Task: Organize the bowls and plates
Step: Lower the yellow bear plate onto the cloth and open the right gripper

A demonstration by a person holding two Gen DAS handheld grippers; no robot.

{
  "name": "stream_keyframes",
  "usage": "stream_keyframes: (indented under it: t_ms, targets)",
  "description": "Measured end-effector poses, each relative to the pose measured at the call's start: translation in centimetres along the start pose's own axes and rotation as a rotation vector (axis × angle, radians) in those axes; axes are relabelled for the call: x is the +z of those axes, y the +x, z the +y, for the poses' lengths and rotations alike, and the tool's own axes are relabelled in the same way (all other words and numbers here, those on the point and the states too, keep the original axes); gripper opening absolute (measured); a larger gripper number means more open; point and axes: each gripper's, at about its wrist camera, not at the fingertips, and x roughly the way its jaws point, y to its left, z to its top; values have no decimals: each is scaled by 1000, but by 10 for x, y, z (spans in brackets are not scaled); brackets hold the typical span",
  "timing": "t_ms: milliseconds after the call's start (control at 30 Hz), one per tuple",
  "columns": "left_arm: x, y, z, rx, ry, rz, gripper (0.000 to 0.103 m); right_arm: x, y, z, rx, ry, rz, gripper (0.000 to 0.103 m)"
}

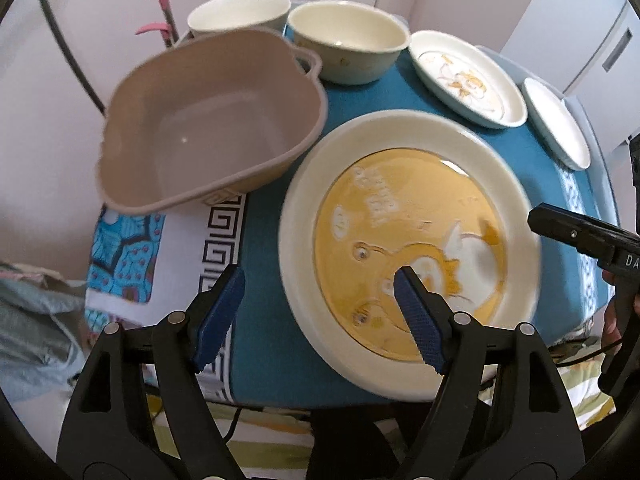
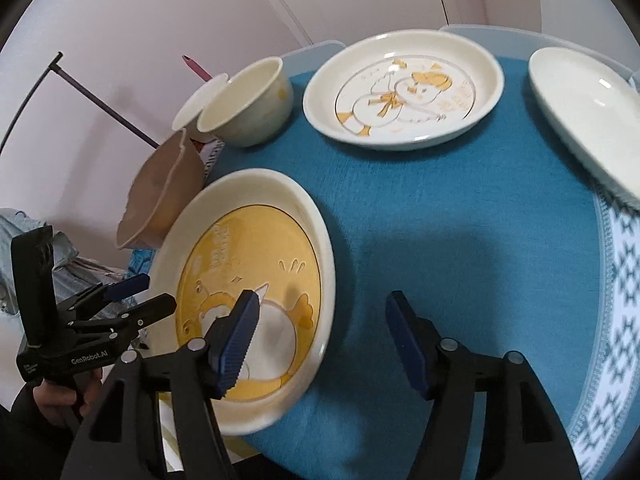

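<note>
A large cream plate with a yellow duck picture [image 1: 408, 248] [image 2: 248, 280] lies on the blue tablecloth [image 2: 440, 220] near the table's front edge. My left gripper [image 1: 320, 312] is open. Its jaws straddle the plate's left rim without touching it, with one finger over the yellow middle. My right gripper [image 2: 324, 336] is open too, astride the plate's right rim with its pads clear of it. A taupe basin with handles [image 1: 200, 120] [image 2: 160, 196] stands just left of the plate. Behind are two cream bowls [image 1: 240, 12] [image 1: 348, 40].
A white plate with a duck drawing [image 1: 468, 76] [image 2: 404, 88] and a plain white plate [image 1: 556, 124] [image 2: 584, 116] sit at the back right. Bare blue cloth lies right of the yellow plate. A pink wall and a thin dark rod [image 2: 104, 100] stand to the left.
</note>
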Motion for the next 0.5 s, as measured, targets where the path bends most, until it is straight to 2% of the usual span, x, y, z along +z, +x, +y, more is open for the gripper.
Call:
stream_keyframes:
  t_ms: [100,233,267,300,333,367,400,500]
  targets:
    - [3,-25,-20,2,3,-33,75,-2,-30,-7,-6,-8,-32,61]
    - [16,-64,-65,-16,30,-115,76,4,-74,-18,-15,-25,-82,62]
    - [20,-71,-76,-19,35,-131,79,4,-89,-22,-24,-34,-96,70]
    - [26,-79,-92,-30,38,-151,89,6,-103,-27,-33,-40,-112,89]
    - [31,-84,-102,-43,39,-164,94,7,-116,-33,-35,-41,-131,98]
    - [36,-89,-114,-67,38,-183,100,9,-127,-38,-33,-42,-149,103]
    - [42,-95,-129,-110,31,-207,101,10,-136,-42,-31,-44,-164,103]
    - [55,-97,-163,-174,46,-210,102,16,-165,-65,-44,-37,-204,103]
